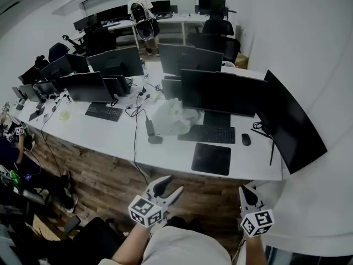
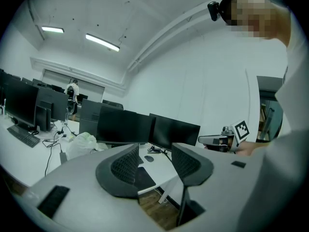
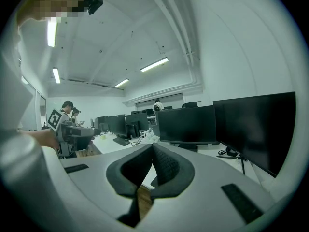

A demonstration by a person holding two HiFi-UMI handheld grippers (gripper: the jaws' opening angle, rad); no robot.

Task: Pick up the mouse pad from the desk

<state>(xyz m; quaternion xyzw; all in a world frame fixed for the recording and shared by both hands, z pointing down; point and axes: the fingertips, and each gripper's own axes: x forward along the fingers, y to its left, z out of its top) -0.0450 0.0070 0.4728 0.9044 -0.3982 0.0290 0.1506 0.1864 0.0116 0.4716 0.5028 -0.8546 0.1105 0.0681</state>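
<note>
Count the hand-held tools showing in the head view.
2. The left tool is at bottom centre, jaws apart; the right tool is at bottom right, jaws together. None seems hidden.

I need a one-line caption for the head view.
Left gripper open, right gripper shut, both short of the mouse pad on the desk.
</note>
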